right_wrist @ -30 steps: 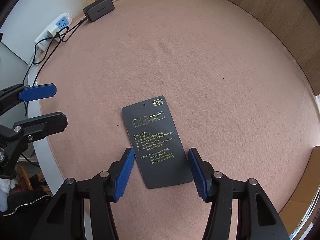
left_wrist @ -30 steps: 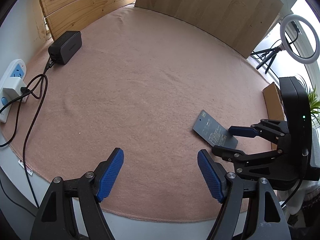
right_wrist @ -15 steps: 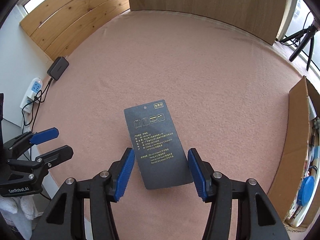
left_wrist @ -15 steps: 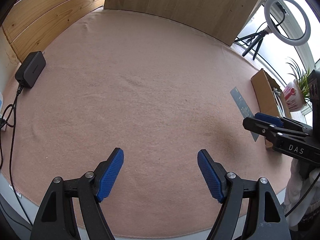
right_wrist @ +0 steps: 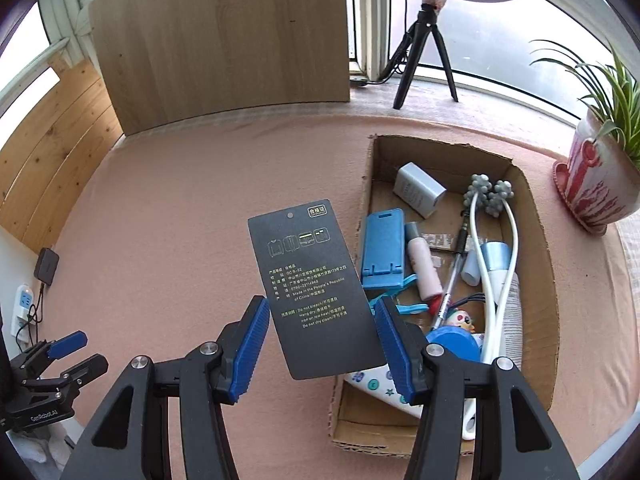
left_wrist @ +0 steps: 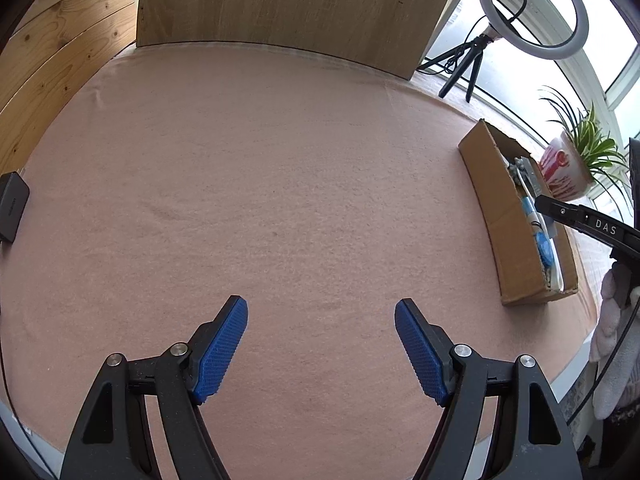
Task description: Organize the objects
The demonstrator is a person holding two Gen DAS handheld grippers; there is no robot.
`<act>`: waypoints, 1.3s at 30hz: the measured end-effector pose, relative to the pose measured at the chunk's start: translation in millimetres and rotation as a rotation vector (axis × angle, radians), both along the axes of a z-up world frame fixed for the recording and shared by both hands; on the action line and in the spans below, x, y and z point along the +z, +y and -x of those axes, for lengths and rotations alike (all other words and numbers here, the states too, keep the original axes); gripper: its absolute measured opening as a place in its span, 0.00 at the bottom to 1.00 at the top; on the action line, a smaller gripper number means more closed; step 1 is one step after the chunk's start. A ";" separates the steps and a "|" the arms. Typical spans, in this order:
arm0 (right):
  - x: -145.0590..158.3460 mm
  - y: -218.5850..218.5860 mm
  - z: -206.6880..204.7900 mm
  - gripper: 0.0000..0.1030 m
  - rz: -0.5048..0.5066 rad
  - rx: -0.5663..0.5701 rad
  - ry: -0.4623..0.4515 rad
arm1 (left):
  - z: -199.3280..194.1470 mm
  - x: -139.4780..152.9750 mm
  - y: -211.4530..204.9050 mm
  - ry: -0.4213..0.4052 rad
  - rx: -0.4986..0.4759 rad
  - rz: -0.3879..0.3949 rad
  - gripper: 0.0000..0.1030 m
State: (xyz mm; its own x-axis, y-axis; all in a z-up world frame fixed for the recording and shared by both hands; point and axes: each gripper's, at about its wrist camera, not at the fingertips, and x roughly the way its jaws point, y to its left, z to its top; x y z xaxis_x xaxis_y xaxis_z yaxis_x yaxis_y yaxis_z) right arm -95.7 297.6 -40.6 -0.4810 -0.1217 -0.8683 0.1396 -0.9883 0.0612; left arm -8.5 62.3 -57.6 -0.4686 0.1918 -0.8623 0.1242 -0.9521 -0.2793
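A dark grey card with printed text [right_wrist: 312, 280] stands between the blue pads of my right gripper [right_wrist: 322, 340], which is shut on its two long edges and holds it above the pink mat [right_wrist: 180, 220]. The card hangs over the left wall of an open cardboard box [right_wrist: 536, 216] that holds several small items, among them a blue phone stand [right_wrist: 382, 248] and a white cable. My left gripper [left_wrist: 320, 344] stands open over bare mat with nothing between its fingers. In the left wrist view the box [left_wrist: 492, 200] lies at the right, with part of the right gripper above it.
A potted plant [right_wrist: 600, 184] stands right of the box. A ring light on a tripod [right_wrist: 424, 40] and an upright wooden board [right_wrist: 224, 40] are at the back. A black adapter [right_wrist: 46, 266] and a power strip [right_wrist: 24, 308] lie at the mat's left edge.
My right gripper has carried the card from the middle of the mat to the right and up, to the box, and rolled. My left gripper has also shifted right, still open.
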 end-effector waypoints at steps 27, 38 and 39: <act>-16.0 58.1 25.4 0.53 -0.012 -0.150 -0.036 | 8.7 10.9 21.0 0.018 -0.030 0.019 0.77; -0.9 35.1 -0.8 0.53 0.046 -0.114 -0.028 | 4.5 25.7 10.9 0.047 -0.026 0.042 0.77; 0.5 30.7 -4.3 0.53 0.052 -0.107 -0.026 | 3.9 27.8 9.3 0.051 -0.024 0.047 0.77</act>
State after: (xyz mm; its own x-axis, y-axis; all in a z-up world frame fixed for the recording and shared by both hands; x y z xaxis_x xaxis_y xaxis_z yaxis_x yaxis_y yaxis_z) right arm -91.4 328.3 -40.1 -0.4712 -0.1160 -0.8744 0.0309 -0.9929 0.1150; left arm -12.4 71.6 -29.7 -0.5080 0.1639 -0.8456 0.0877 -0.9668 -0.2400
